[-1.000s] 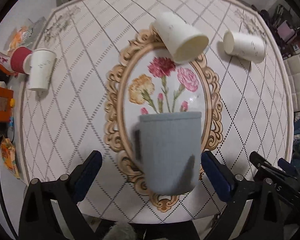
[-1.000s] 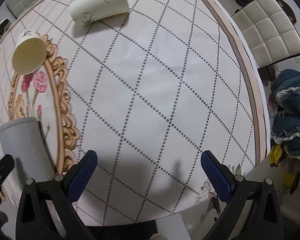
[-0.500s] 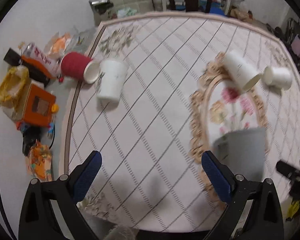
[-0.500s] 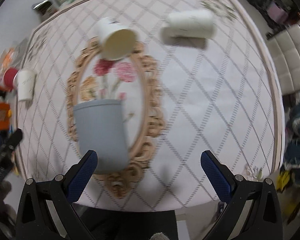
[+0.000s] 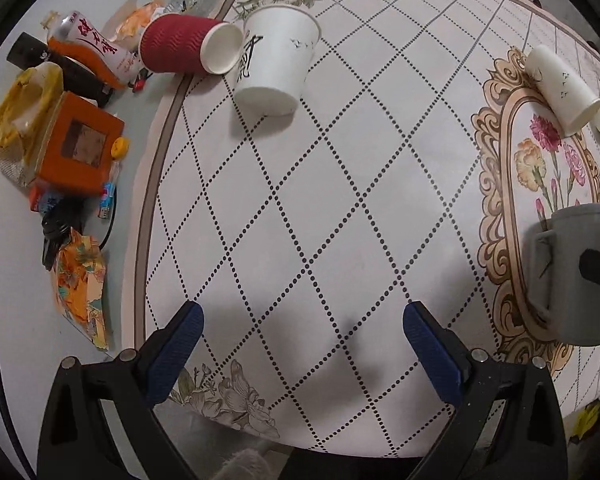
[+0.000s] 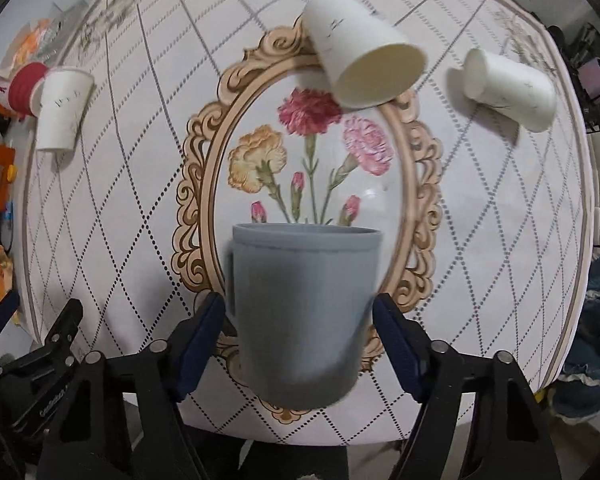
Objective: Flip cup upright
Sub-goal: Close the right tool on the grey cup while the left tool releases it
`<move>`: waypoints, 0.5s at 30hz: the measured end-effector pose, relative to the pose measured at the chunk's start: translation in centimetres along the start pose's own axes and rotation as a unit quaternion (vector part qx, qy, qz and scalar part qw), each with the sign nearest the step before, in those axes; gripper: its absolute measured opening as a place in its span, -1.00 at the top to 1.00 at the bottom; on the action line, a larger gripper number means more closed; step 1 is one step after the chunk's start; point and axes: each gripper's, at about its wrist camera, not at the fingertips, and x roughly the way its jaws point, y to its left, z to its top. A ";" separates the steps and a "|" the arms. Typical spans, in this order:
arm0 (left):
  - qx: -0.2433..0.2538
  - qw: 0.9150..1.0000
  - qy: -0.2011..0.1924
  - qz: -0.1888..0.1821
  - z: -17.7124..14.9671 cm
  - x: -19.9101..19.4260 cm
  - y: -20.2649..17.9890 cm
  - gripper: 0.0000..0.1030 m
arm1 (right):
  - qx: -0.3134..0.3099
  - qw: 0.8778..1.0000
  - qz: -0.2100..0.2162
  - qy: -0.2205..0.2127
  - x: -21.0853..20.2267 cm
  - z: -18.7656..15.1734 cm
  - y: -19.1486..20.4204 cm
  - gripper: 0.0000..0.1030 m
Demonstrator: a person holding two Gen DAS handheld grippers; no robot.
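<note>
Now the grey cup (image 6: 304, 316) sits between the right hand-held gripper (image 6: 298, 332) pads.

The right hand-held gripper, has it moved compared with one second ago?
Yes. The right hand-held gripper swung left, from bare tablecloth to the grey cup on the flower oval.

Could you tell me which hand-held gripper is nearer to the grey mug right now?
The right hand-held gripper: its fingers flank the grey mug. The left hand-held gripper is off to the mug's left, open over bare tablecloth.
</note>
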 end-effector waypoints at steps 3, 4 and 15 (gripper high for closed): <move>-0.007 1.000 0.012 -0.006 0.1 0.4 0.3 -0.98 | -0.005 1.000 -0.012 0.007 0.5 0.5 0.3 -0.51; -0.013 1.000 0.022 -0.012 0.2 0.7 0.5 -0.98 | -0.005 1.000 -0.016 0.014 0.7 0.7 0.3 -0.52; -0.021 0.998 0.054 -0.021 -0.2 2.6 2.0 -0.98 | -0.018 0.999 -0.017 0.044 1.6 2.0 0.6 -0.56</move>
